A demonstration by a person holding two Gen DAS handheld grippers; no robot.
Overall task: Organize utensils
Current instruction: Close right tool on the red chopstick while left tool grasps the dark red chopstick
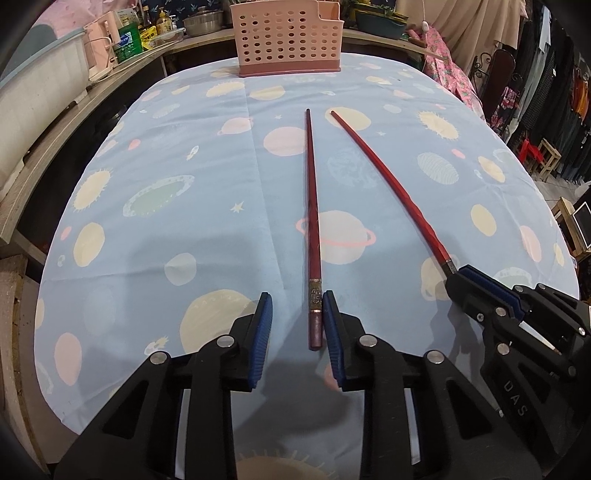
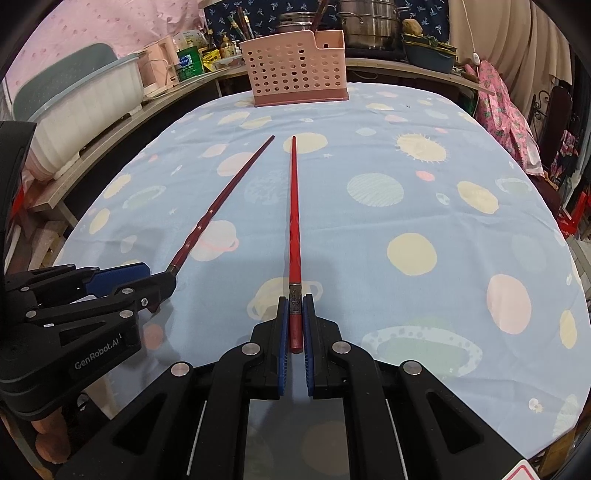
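Two red chopsticks lie on the planet-print tablecloth, tips pointing at a pink perforated utensil basket (image 1: 288,37) at the far edge; the basket also shows in the right wrist view (image 2: 297,70). My left gripper (image 1: 297,301) is open; the darker chopstick (image 1: 312,206) has its thick end between the fingers, against the right pad (image 1: 332,332). My right gripper (image 2: 295,302) is shut on the brighter chopstick (image 2: 294,206), gripping its thick end. Each gripper shows in the other's view, the right one (image 1: 458,275) and the left one (image 2: 162,277).
A wooden counter (image 2: 110,125) along the left carries a white tub (image 2: 85,107), bottles and jars. Steel pots (image 2: 369,22) and a green basin (image 2: 428,55) stand behind the basket. Clothes and a chair stand at the right. The table edge (image 1: 48,280) drops off on the left.
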